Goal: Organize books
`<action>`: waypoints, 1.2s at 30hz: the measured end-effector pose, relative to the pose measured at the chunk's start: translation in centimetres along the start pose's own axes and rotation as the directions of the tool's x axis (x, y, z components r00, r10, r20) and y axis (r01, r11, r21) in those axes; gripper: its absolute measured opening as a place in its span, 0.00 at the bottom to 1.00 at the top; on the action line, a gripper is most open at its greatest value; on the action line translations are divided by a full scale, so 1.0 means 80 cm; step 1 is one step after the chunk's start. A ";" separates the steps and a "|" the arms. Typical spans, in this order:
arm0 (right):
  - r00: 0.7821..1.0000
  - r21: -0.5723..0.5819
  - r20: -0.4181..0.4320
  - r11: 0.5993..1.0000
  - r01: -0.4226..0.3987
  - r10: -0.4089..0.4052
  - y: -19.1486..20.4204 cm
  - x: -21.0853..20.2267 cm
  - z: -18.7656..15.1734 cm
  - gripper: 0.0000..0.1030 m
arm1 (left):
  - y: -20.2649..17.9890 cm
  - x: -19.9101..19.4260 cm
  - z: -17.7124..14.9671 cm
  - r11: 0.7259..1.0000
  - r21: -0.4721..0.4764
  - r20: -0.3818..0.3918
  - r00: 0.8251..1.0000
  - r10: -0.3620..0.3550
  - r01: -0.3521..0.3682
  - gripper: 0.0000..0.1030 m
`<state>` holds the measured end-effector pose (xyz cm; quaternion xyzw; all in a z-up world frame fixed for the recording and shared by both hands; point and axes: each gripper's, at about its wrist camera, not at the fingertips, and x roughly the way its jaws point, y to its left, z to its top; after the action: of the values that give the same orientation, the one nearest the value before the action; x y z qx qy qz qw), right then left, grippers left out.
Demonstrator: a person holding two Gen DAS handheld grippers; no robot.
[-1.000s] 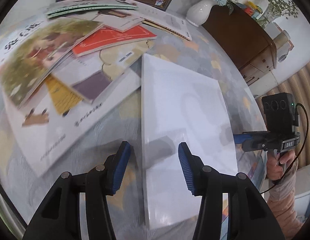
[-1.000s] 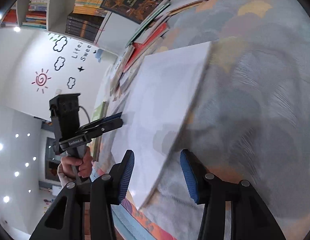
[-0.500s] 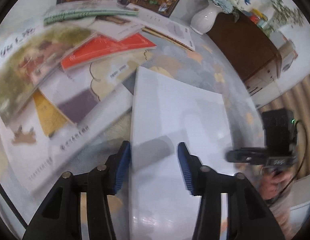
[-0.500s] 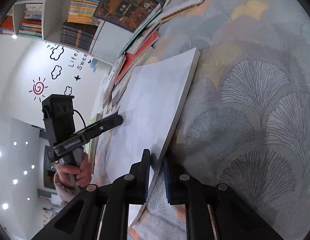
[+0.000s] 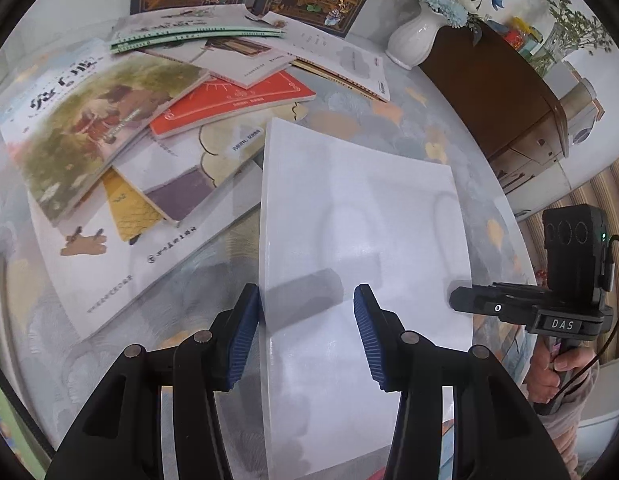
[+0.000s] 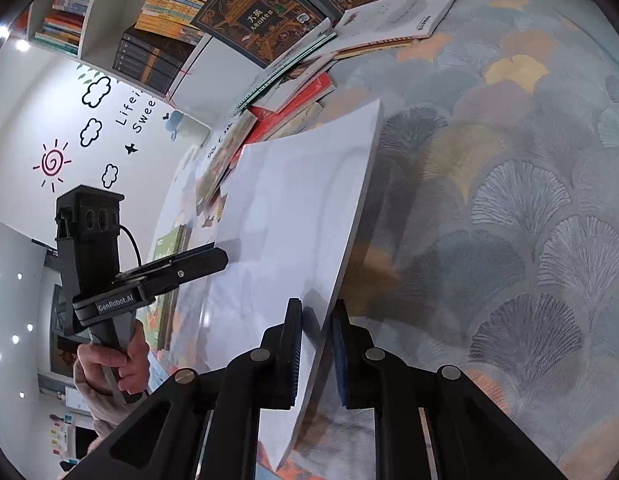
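White book (image 5: 361, 248) pinched at its right edge, tilted above the table (image 6: 509, 200).
Right gripper (image 6: 315, 354): fingers have just closed on the book's edge, clamping it. Left gripper (image 5: 307, 334): fingers partly open over the near left edge, left pad touching it, nothing gripped. Scattered books (image 5: 149, 128) lie just beside, at left.

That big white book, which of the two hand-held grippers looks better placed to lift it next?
The right hand-held gripper, probably. It is shut on the near edge of the white book, which already tilts up off the patterned tablecloth. The left hand-held gripper has its jaws apart, gripping nothing.
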<state>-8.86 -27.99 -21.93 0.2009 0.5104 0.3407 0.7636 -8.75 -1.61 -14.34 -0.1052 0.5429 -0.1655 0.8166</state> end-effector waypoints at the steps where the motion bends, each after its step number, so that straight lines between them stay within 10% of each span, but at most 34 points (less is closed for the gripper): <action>1: 1.000 -0.005 0.001 1.000 0.005 -0.005 0.003 -0.001 0.000 0.14 | 0.001 -0.002 -0.001 1.000 -0.001 0.001 1.000 0.004 -0.004 0.43; 9: 0.999 -0.086 0.019 0.995 0.044 -0.042 0.048 0.003 0.006 0.14 | 0.013 -0.027 -0.009 0.997 0.022 0.084 0.994 0.069 -0.071 0.31; 15: 0.999 -0.041 -0.031 0.999 -0.027 0.026 0.018 0.043 0.008 0.14 | 0.061 -0.001 -0.024 0.996 -0.090 0.012 1.000 -0.011 0.012 0.26; 36: 0.992 -0.046 -0.118 0.998 -0.045 0.039 0.105 0.072 0.011 0.15 | 0.081 -0.095 -0.025 0.992 -0.094 0.051 0.995 0.085 -0.080 0.36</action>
<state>-9.27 -18.04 -19.78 0.1725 0.5415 0.3803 0.7297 -12.28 7.34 -10.93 -0.1248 0.5311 -0.1036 0.8316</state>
